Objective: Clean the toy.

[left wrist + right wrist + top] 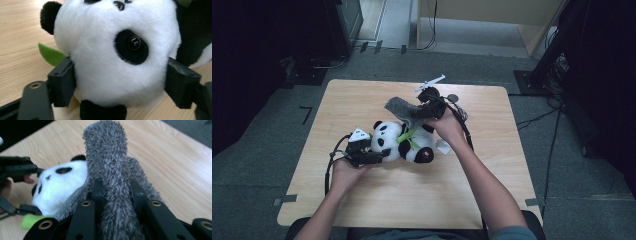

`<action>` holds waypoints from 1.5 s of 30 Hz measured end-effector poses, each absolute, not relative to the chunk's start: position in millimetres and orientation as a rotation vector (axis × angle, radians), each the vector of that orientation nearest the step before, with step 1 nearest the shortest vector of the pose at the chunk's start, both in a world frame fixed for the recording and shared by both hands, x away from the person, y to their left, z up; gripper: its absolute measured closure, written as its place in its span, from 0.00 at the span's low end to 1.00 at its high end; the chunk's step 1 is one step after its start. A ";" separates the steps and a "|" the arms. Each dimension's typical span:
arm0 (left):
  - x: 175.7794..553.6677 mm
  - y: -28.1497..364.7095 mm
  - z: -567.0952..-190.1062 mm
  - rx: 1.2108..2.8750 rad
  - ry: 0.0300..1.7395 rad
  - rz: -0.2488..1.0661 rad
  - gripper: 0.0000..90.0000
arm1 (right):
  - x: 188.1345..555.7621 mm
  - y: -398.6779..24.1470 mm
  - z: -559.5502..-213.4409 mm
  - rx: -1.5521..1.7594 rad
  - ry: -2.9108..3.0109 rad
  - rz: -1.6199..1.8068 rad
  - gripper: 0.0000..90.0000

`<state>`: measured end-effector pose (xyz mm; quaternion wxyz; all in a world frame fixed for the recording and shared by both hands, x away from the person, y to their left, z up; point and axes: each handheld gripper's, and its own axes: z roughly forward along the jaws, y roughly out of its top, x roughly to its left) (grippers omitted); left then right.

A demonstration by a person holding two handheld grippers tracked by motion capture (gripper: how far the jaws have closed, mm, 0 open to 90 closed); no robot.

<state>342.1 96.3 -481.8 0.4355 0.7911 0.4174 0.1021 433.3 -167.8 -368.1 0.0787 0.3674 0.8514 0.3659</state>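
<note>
Right gripper is clamped tight on a fuzzy grey cloth, held up just above centre of the high view, its long axis running up-left. Left gripper has its jaws wide around the panda's head, touching the fur. So the panda lies right below the cloth, down-left of the right gripper.

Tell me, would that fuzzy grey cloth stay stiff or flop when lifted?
Probably floppy: the grey cloth bunches into a fold where the right gripper pinches it. Likely light too, since its free end stands up unsupported. Its shaggy pile should resist slipping.
</note>
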 end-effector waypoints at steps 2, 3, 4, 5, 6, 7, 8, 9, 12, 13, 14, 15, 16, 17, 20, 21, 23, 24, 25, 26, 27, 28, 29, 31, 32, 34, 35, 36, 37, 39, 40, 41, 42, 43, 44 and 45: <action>342.3 96.1 -482.1 1.967 1.038 0.254 0.20 | 433.4 -169.8 -362.6 1.089 2.528 1.112 0.80; 342.3 96.0 -482.1 1.967 1.038 0.255 0.20 | 432.8 -171.4 -359.7 1.099 2.518 1.114 0.80; 342.3 96.0 -482.1 1.967 1.037 0.256 0.19 | 432.8 -173.7 -357.5 1.098 2.509 1.120 0.80; 342.2 96.0 -482.2 1.967 1.035 0.255 0.19 | 432.6 -176.5 -355.4 1.104 2.500 1.127 0.80; 342.2 96.1 -482.4 1.966 1.033 0.255 0.18 | 432.4 -179.7 -353.7 1.109 2.491 1.133 0.80; 342.3 96.4 -482.6 1.965 1.030 0.255 0.18 | 432.1 -183.1 -352.0 1.114 2.481 1.137 0.80; 342.5 96.7 -482.8 1.963 1.029 0.253 0.18 | 431.7 -186.7 -350.4 1.120 2.471 1.145 0.80; 342.8 96.9 -482.9 1.962 1.028 0.253 0.18 | 431.5 -190.6 -349.0 1.120 2.461 1.151 0.80; 342.7 96.8 -482.9 1.960 1.031 0.253 0.17 | 430.4 -201.8 -345.1 1.140 2.438 1.153 0.80; 342.5 96.8 -482.9 1.960 1.030 0.253 0.17 | 430.0 -205.9 -344.3 1.139 2.431 1.153 0.80; 342.5 96.8 -483.0 1.959 1.031 0.252 0.17 | 429.6 -210.1 -344.1 1.139 2.422 1.148 0.80; 342.5 96.9 -483.0 1.960 1.029 0.253 0.17 | 428.7 -213.7 -344.3 1.155 2.418 1.145 0.80; 342.5 96.9 -483.0 1.960 1.029 0.254 0.17 | 428.3 -217.2 -345.5 1.161 2.415 1.143 0.80; 342.5 96.8 -482.9 1.960 1.030 0.253 0.17 | 427.7 -220.1 -347.4 1.165 2.414 1.138 0.80; 342.4 96.7 -482.8 1.960 1.032 0.253 0.17 | 424.9 -225.1 -354.2 1.179 2.420 1.119 0.80; 342.4 96.7 -482.8 1.960 1.032 0.252 0.17 | 424.0 -226.1 -356.1 1.183 2.425 1.117 0.80; 342.4 96.6 -482.7 1.961 1.032 0.252 0.17 | 420.8 -227.4 -359.4 1.181 2.422 1.133 0.80; 342.4 96.5 -482.7 1.961 1.033 0.253 0.17 | 418.9 -227.6 -360.6 1.183 2.423 1.134 0.80; 342.3 96.6 -482.7 1.962 1.032 0.253 0.17 | 417.2 -227.8 -361.7 1.182 2.423 1.135 0.80; 342.3 96.5 -482.6 1.962 1.033 0.253 0.17 | 415.5 -227.9 -362.6 1.181 2.425 1.139 0.80; 342.3 96.5 -482.5 1.962 1.035 0.252 0.18 | 413.6 -227.9 -363.3 1.186 2.428 1.139 0.80; 342.3 96.4 -482.4 1.961 1.038 0.249 0.18 | 411.0 -228.1 -364.9 1.176 2.420 1.147 0.80; 342.3 96.6 -482.2 1.963 1.040 0.246 0.18 | 408.4 -228.5 -366.6 1.171 2.412 1.153 0.80; 342.1 96.4 -482.0 1.963 1.044 0.243 0.18 | 404.2 -228.4 -372.0 1.173 2.420 1.144 0.80; 341.9 96.2 -482.0 1.962 1.046 0.243 0.18 | 402.7 -228.3 -374.3 1.174 2.419 1.149 0.80; 342.3 96.3 -481.9 1.963 1.044 0.243 0.18 | 400.1 -229.0 -380.3 1.174 2.410 1.171 0.80; 342.3 96.3 -481.9 1.963 1.045 0.244 0.18 | 400.0 -229.4 -382.3 1.184 2.414 1.176 0.80; 342.4 96.2 -481.8 1.963 1.045 0.244 0.18 | 399.6 -229.8 -383.6 1.190 2.413 1.186 0.80; 342.4 96.2 -481.8 1.963 1.045 0.244 0.19 | 399.2 -230.3 -384.9 1.182 2.404 1.197 0.80; 342.5 96.1 -481.8 1.962 1.047 0.245 0.19 | 398.3 -230.8 -387.0 1.178 2.402 1.195 0.80; 342.4 95.9 -481.7 1.962 1.047 0.247 0.19 | 398.1 -231.1 -388.0 1.173 2.406 1.181 0.80; 342.3 95.8 -481.8 1.962 1.047 0.248 0.19 | 397.3 -231.4 -388.9 1.177 2.407 1.171 0.80; 342.3 95.8 -481.8 1.962 1.047 0.248 0.19 | 397.3 -232.6 -389.9 1.168 2.405 1.167 0.80; 342.2 95.8 -481.8 1.963 1.046 0.249 0.19 | 396.8 -233.4 -390.6 1.180 2.405 1.171 0.80; 342.2 95.8 -481.8 1.963 1.044 0.249 0.19 | 396.5 -234.6 -391.5 1.184 2.403 1.172 0.80; 342.0 95.7 -481.9 1.962 1.045 0.249 0.19 | 396.3 -235.6 -392.4 1.181 2.402 1.173 0.80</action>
